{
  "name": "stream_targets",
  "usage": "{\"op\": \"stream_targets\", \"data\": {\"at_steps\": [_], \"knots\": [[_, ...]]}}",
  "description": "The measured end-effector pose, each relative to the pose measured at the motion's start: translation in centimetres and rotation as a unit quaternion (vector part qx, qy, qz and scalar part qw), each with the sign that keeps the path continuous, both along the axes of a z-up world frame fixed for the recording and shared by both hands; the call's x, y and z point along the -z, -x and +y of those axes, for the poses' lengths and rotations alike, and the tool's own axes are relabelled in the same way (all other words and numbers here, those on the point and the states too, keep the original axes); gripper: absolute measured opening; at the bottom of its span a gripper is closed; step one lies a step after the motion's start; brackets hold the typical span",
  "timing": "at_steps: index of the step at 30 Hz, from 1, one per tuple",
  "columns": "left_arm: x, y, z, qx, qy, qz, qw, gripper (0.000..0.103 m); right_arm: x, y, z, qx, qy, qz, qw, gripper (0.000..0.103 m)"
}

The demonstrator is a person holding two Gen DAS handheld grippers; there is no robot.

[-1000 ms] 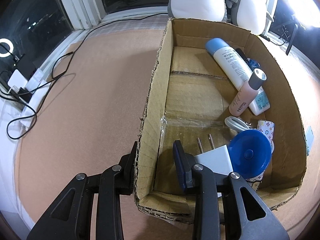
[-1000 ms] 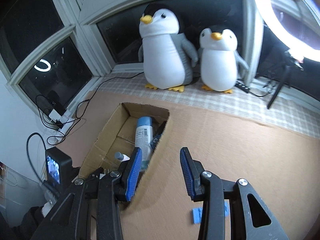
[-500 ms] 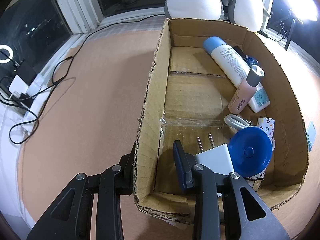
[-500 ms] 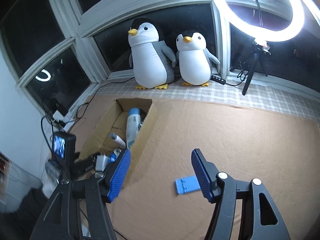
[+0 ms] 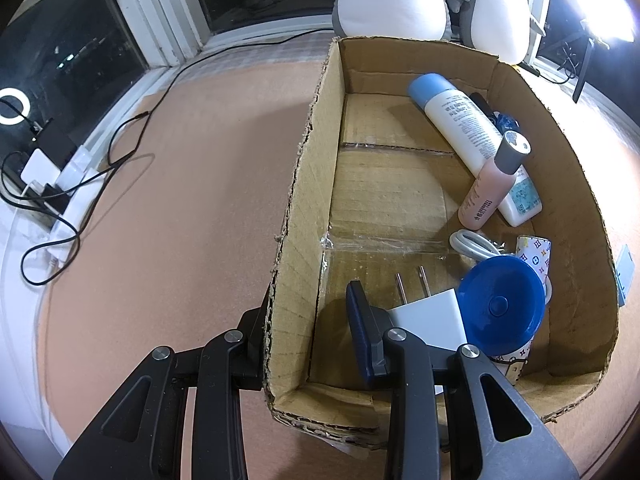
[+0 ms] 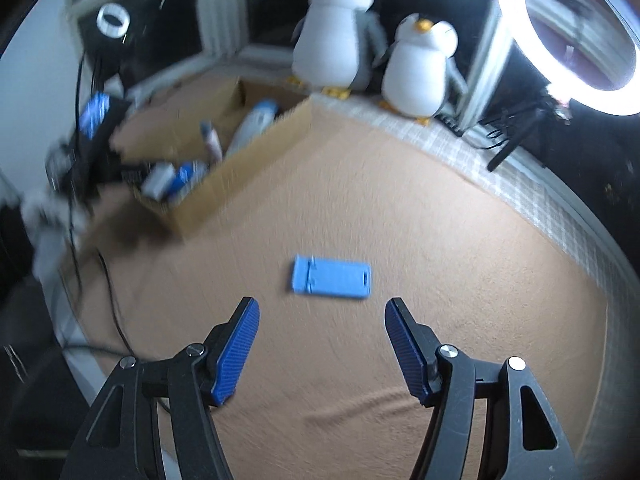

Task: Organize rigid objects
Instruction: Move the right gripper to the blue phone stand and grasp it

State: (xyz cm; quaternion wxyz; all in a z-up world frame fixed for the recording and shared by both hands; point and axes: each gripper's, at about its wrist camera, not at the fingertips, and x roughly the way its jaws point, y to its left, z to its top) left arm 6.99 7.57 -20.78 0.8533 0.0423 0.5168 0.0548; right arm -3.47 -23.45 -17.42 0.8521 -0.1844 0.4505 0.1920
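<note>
A cardboard box (image 5: pixel 304 184) holds a white bottle with a blue cap (image 5: pixel 464 120), a pink bottle (image 5: pixel 490 184), a white charger plug (image 5: pixel 428 316), a blue-lidded cup (image 5: pixel 500 304) and a white cable (image 5: pixel 472 242). My left gripper (image 5: pixel 308 308) straddles the box's left wall, one finger outside and one inside, with a gap around the wall. In the right wrist view a flat blue plastic piece (image 6: pixel 331 277) lies on the tan mat. My right gripper (image 6: pixel 322 344) is open and empty, just short of it. The box (image 6: pixel 256 152) sits far left.
Two plush penguins (image 6: pixel 336 32) stand on the windowsill behind the box. A ring light (image 6: pixel 576 36) on a stand is at the right. Cables and a power strip (image 5: pixel 52 184) lie at the mat's left edge. A small blue item (image 5: pixel 625 276) lies outside the box's right wall.
My right gripper has swung right and down toward the blue plastic piece, which is now centred ahead, and its jaws have opened wider. The left gripper stays on the box wall.
</note>
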Motion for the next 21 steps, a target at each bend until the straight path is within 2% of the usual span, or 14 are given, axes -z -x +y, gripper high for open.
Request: {"op": "stream_targets", "data": {"at_steps": [6,13,18,21], "knots": [[0.0,0.0,0.0,-0.005,0.001,0.001,1.0,0.031,3.2,-1.8,1.3,-0.054,0.05,0.019,0.997,0.061],[0.0,-0.1,0.3,-0.01,0.005,0.0,0.9999,0.031,6.7,-3.8,3.0,-0.118,0.134,0.03,0.983,0.061],[0.0,-0.1,0.4,-0.015,0.008,0.0,0.9999,0.031,8.0,-4.8,4.1,-0.14,0.163,0.022,0.976,0.061],[0.0,-0.1,0.4,-0.017,0.01,0.0,0.9998,0.031,8.4,-5.9,4.5,-0.146,0.163,0.021,0.976,0.061]]}}
